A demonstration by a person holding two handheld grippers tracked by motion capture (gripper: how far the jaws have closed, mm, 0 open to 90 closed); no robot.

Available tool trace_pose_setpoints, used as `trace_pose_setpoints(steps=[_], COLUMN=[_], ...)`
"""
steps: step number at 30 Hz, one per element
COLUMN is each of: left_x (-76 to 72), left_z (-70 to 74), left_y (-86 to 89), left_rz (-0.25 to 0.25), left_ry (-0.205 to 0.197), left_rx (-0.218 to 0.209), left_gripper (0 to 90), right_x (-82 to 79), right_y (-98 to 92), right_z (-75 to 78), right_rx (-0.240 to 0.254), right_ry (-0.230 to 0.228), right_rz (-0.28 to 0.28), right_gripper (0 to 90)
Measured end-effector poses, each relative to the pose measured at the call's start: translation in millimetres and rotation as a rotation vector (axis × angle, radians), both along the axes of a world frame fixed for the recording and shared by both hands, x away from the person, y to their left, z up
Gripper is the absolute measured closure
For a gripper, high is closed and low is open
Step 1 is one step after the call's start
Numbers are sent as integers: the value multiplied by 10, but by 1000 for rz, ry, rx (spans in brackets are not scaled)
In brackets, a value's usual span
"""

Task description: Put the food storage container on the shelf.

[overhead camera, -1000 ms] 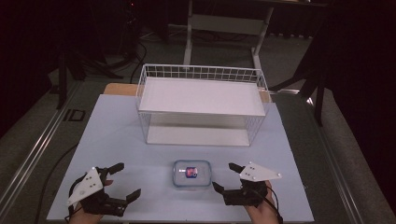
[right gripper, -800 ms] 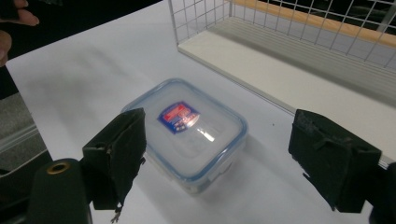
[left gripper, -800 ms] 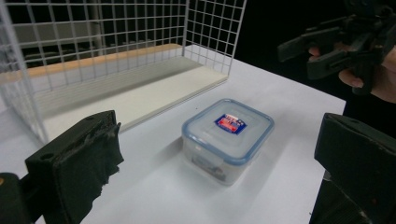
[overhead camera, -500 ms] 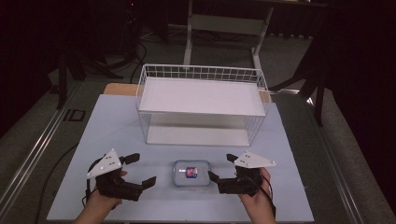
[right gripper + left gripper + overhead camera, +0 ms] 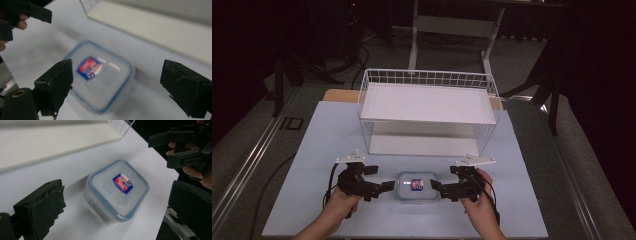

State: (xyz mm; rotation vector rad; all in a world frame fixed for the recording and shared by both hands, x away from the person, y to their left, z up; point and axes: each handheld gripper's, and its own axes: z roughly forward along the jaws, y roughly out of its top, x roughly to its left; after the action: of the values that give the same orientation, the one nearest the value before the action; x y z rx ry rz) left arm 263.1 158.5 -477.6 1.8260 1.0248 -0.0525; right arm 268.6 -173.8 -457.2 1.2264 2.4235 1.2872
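The box (image 5: pixel 416 186) sits on the tabletop (image 5: pixel 312 150) squarely between both tools — left tool (image 5: pixel 379 185) and right tool (image 5: pixel 439 186) about equally near, each gaping wide, jaws facing inward, empty.

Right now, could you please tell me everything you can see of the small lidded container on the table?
The container is a small, rounded-rectangular box of clear plastic with a blue-rimmed lid, shut, bearing a blue-and-red label at its centre. It sits flat and upright on the white table, in front of the wire basket. The left gripper and right gripper flank it with open jaws; the right gripper's jaws have just been opening. Neither grips it. What it holds cannot be told.
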Motion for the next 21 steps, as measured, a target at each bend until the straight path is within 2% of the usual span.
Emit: trace_pose_setpoints(steps=[1, 6, 8, 9, 10, 12, 14, 15, 17, 19, 20, 21], left_x=[0, 110, 122, 138, 155, 169, 182, 182, 190, 197, 196, 196], left_z=[0, -140, -164, -195, -242, -298, -354, -354, -427, -472, -488, -488], left_y=[0, -30, -45, -69, -106, -149, -196, -196, -236, -244, -252, -252], left_rz=[0, 33, 34, 37, 40, 45, 38, 38, 52, 64, 64, 64], left_ry=[0, 76, 87, 104, 134, 167, 211, 211, 265, 309, 323, 323], left_rx=[0, -7, -5, 4, 4, 11, 23, 23, 12, -19, -22, -22], left_gripper=[11, 11, 11, 11, 11, 11, 11, 11, 11, 12, 11, 12], right_x=[15, 76, 88, 103, 149, 188, 215, 223, 230, 240, 240, 240], right_y=[-5, -32, -35, -40, -56, -69, -76, -74, -65, -59, -47, -47], right_z=[-14, -78, -97, -118, -184, -247, -318, -341, -395, -453, -474, -474], right_rx=[9, 39, 43, 51, 74, 96, 114, 121, 137, 172, 179, 179], right_ry=[15, 70, 85, 109, 173, 237, 288, 308, 348, 405, 427, 427], right_rz=[-2, -40, -47, -50, -110, -117, -142, -137, -138, -136, -138, -138], right_gripper=[113, 114, 113, 113, 113, 113, 113, 114, 130, 137, 143, 143])
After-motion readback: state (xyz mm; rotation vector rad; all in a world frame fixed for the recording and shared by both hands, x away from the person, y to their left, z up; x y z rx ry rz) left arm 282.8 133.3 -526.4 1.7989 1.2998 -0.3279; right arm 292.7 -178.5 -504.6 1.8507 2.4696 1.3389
